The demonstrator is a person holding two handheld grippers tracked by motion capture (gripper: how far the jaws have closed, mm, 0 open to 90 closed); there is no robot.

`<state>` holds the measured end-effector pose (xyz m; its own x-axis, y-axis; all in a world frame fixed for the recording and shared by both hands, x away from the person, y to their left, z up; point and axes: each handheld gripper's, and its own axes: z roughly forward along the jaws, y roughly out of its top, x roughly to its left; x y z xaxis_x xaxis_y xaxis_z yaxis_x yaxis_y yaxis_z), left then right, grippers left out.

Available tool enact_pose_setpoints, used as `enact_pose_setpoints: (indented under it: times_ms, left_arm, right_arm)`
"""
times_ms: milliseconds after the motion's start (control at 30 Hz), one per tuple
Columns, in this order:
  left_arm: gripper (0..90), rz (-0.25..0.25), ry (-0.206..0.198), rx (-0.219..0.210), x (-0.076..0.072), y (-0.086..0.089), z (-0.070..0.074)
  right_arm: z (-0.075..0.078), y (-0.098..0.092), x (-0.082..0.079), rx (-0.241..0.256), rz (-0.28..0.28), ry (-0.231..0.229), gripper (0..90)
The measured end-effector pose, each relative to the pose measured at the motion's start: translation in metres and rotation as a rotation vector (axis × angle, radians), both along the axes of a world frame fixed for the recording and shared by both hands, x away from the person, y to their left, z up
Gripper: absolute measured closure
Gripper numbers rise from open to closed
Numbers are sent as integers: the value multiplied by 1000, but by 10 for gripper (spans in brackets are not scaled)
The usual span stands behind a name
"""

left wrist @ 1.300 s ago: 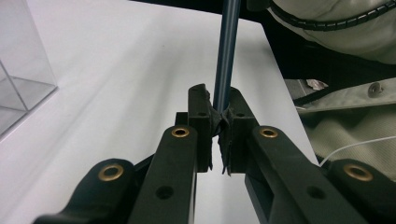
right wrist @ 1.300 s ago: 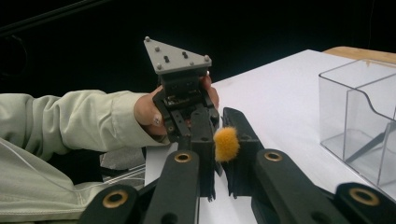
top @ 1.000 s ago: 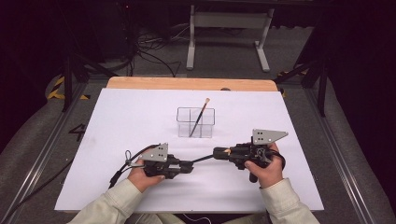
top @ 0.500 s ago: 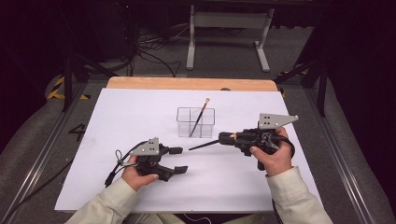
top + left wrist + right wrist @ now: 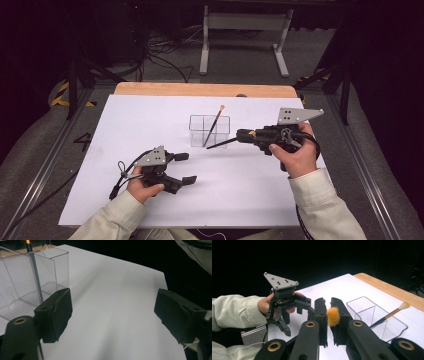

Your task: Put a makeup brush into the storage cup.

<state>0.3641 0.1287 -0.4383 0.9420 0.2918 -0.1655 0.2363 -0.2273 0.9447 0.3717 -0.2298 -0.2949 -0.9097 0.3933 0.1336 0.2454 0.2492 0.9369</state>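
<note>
The right claw (image 5: 239, 137), clamping a brush (image 5: 333, 316), has lifted away from the gaping left claw (image 5: 185, 168).

Clear glossy plastic holder (image 5: 210, 131)

White sheet (image 5: 165, 115): lying open left, far and near of centre, passage free. Clear container (image 5: 210, 131): standing mid-table, blocking a straight pass; a brush (image 5: 214, 125) is leaning out of it, tip rising toward the far side. Right gripper (image 5: 243, 136): hovering just right of the container, narrowing that side. Left gripper (image 5: 186, 168): sitting near-left, jaws gaping, well apart from the container.
</note>
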Motion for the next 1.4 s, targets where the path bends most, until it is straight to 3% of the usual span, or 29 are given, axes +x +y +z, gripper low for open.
enact_pose_setpoints:
  times_ms: [267,567,967,1033,1167,1400]
  left_arm:
    - [72,-10,-29,2,0,4,1]
    - [62,37,-27,8,1,9,-2]
    - [57,83,-39,39,-3,18,-4]
    - [57,87,-25,32,-4,19,-4]
    - [56,88,-35,40,-5,21,-3]
    - [51,91,-37,44,-6,23,-3]
  right_arm:
    - [14,0,8,-34,-35,0,843]
    - [24,2,21,-70,-69,9,843]
    - [26,8,40,-102,-116,40,843]
    - [26,11,46,-120,-121,41,843]
    - [27,15,51,-137,-124,45,843]
    - [26,29,64,-219,-133,39,843]
